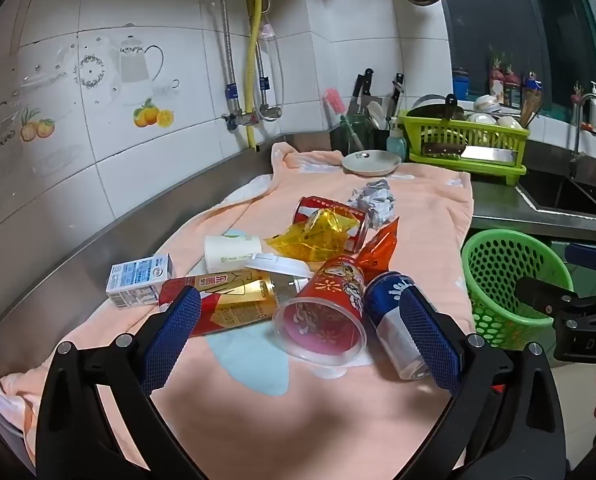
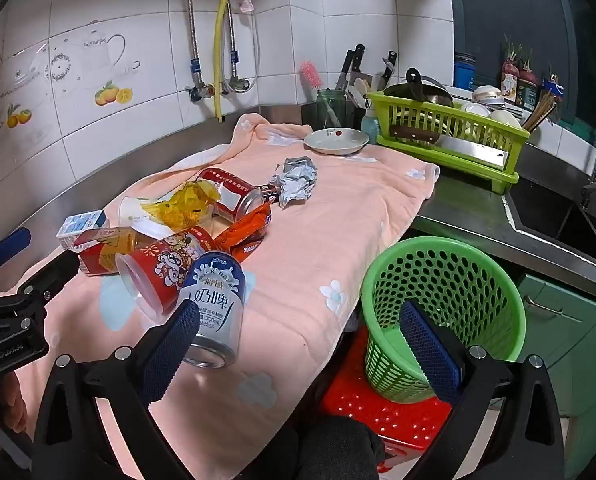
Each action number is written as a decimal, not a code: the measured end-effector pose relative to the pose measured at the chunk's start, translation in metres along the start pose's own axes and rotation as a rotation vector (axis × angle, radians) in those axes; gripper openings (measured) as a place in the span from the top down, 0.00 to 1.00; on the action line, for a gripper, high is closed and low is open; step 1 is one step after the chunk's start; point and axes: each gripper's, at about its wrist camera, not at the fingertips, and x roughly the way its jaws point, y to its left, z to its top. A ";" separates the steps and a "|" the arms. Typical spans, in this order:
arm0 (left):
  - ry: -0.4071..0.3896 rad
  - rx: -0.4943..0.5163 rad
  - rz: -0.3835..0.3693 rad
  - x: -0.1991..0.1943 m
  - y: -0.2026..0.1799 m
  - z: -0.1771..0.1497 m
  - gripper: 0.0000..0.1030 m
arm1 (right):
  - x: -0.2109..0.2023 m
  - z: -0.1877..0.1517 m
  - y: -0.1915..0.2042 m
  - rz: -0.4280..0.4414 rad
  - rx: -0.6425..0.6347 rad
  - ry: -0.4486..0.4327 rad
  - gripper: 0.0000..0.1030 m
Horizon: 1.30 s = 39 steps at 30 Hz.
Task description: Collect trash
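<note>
A heap of trash lies on a pink towel (image 1: 429, 200): a blue and white can (image 1: 395, 320) (image 2: 216, 304), a red plastic cup (image 1: 325, 312) (image 2: 158, 272) on its side, a red and gold carton (image 1: 226, 300), a small milk box (image 1: 138, 280), a white paper cup (image 1: 232, 252), a yellow wrapper (image 1: 317, 236), an orange packet (image 1: 377, 250), a red can (image 1: 321, 210) and crumpled foil (image 1: 371, 200) (image 2: 298, 180). A green mesh basket (image 2: 441, 312) (image 1: 509, 280) stands off the counter's right edge. My left gripper (image 1: 299, 338) is open above the cup and carton. My right gripper (image 2: 301, 350) is open, between the blue can and the basket.
A plate (image 2: 335, 140) sits at the towel's far end. A green dish rack (image 2: 449, 136) with a cleaver and bowls stands behind it, with a knife holder (image 2: 353, 80) beside. The sink (image 2: 557, 216) is at right. The basket stands on a red stool (image 2: 377, 412).
</note>
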 end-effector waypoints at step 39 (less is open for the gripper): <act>-0.013 0.016 0.015 -0.002 0.002 0.002 0.05 | -0.001 0.000 0.005 0.002 -0.004 -0.002 0.06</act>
